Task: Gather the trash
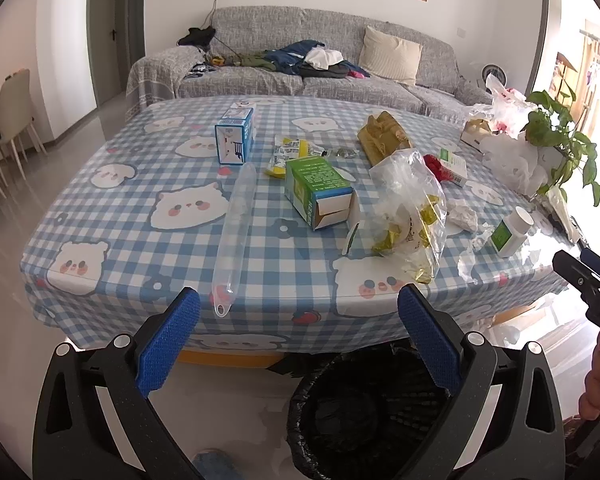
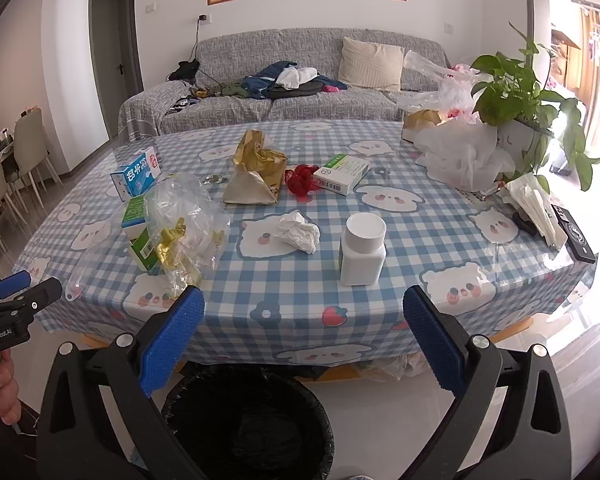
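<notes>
Trash lies on a blue checked table: a clear plastic bag with gold wrappers, a green carton, a long clear plastic sleeve, a crumpled tissue, a white pill bottle, a gold bag. A black-lined bin stands below the table's front edge. My left gripper is open and empty above the bin. My right gripper is open and empty, in front of the bottle.
A blue box, a flat medicine box, red netting, white plastic bags, a potted plant, tissues and a black remote are on the table too. A grey sofa stands behind.
</notes>
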The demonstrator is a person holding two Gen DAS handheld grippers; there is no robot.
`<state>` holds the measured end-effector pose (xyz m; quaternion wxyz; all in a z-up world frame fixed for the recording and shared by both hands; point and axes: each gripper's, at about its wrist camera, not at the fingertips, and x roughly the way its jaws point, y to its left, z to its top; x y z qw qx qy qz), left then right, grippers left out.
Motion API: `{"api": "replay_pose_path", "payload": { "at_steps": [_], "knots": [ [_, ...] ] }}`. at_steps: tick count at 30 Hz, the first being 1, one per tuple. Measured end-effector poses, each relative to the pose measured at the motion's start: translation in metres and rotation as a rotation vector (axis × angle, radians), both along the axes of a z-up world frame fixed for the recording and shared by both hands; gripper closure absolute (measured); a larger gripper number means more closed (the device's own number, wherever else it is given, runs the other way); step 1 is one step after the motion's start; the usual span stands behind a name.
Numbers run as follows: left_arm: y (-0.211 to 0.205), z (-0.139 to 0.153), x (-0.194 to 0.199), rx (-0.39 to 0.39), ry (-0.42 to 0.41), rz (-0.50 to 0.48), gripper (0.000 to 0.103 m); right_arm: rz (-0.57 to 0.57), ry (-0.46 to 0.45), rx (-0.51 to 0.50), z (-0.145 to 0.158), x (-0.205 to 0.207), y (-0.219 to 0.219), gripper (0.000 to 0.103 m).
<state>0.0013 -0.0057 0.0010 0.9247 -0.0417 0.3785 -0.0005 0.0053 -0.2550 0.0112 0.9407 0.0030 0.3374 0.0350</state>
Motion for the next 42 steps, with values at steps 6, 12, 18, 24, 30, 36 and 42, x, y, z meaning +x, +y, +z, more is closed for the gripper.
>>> {"api": "replay_pose_path", "payload": {
  "at_steps": [6,12,18,24,30,36,42],
  "knots": [
    [0.0010,-0.0002,0.0014,-0.004,0.005,0.003,0.006,-0.002,0.002,0.003,0.0000,0.0006,-0.0003,0.007],
    [0.0009,0.0007,0.0016,0.005,0.002,0.006,0.006,-0.002,-0.001,0.002,0.0010,0.0012,-0.0011,0.007],
    [0.0040,-0.0017,0.0023,0.010,0.009,0.018,0.006,-0.004,-0.005,0.000,0.0009,0.0011,-0.0012,0.007],
    [0.0063,-0.0030,0.0015,0.015,0.009,0.021,0.006,-0.008,-0.009,-0.005,0.0009,0.0006,-0.0014,0.007],
    [0.0073,-0.0035,0.0007,0.022,0.008,0.023,0.006,-0.014,-0.010,-0.003,0.0015,0.0008,-0.0029,0.007],
    [0.0067,-0.0036,0.0010,0.026,0.012,0.024,0.006,-0.015,-0.012,-0.006,0.0026,0.0004,-0.0037,0.007],
    [0.0054,-0.0033,0.0012,0.029,0.012,0.022,0.007,-0.019,-0.015,-0.004,0.0035,-0.0001,-0.0052,0.007]
  ]
}}
